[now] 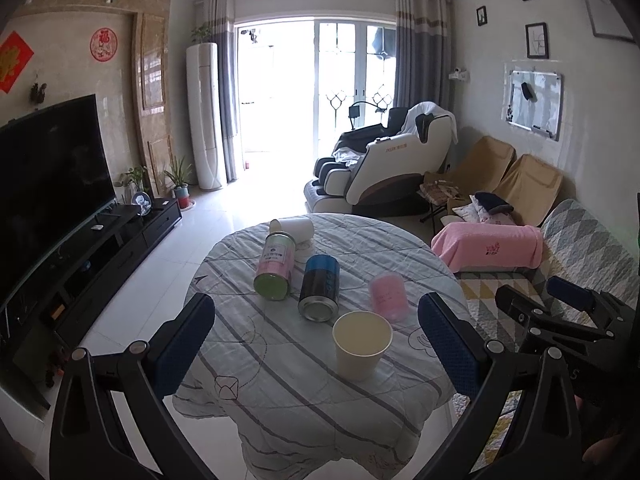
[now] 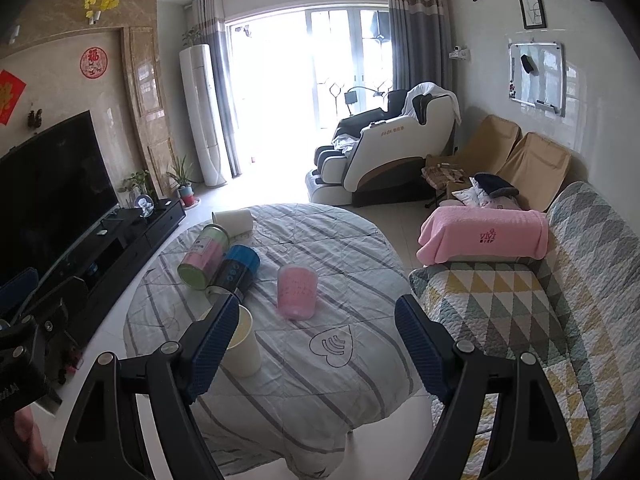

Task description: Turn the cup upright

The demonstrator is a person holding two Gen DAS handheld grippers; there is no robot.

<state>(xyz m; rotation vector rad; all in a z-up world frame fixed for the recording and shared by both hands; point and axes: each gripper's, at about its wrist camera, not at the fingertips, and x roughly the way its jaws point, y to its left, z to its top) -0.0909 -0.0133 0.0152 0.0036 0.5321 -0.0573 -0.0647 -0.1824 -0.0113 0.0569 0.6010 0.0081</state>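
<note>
A cream paper cup [image 1: 362, 345] stands upright on the round cloth-covered table [image 1: 280, 392], between my left gripper's open fingers and a little ahead of them. It shows partly behind a finger in the right wrist view [image 2: 245, 345]. A pink translucent cup [image 1: 388, 297] [image 2: 297, 291] stands mouth down. A white cup [image 1: 292, 230] [image 2: 235, 221] lies on its side at the far edge. My left gripper [image 1: 316, 344] and right gripper [image 2: 312, 340] are both open and empty above the table's near edge.
A pink-and-green can [image 1: 274, 266] [image 2: 203, 257] and a blue-and-black can [image 1: 320, 288] [image 2: 236, 270] lie on their sides mid-table. A quilted sofa [image 2: 520, 320] with a pink towel is to the right, a TV and low cabinet [image 1: 60, 208] to the left.
</note>
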